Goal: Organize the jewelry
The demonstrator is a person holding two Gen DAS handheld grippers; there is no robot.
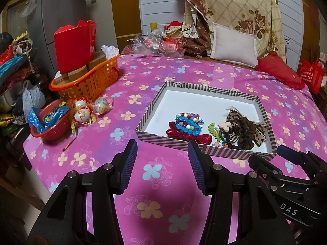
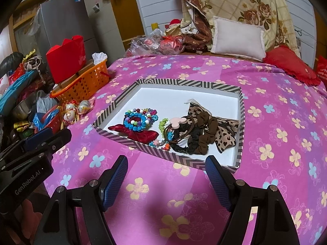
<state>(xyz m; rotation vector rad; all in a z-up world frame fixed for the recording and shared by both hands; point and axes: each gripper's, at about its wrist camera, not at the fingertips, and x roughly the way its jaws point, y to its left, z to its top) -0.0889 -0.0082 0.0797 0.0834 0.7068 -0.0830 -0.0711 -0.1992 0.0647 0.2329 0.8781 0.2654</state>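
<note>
I am holding both grippers, left gripper (image 1: pixel 162 153) and right gripper (image 2: pixel 166 169), wide and empty above the pink bedspread (image 2: pixel 276 102), just short of the striped box (image 2: pixel 242 110) holding beaded bracelets (image 2: pixel 139 119) and scrunchies (image 2: pixel 201 140).

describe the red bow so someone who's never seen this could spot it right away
On the pink flowered bedspread sits a striped box. The red bow lies by its near wall, under the beaded bracelets. It is the only shiny red piece there.
</note>
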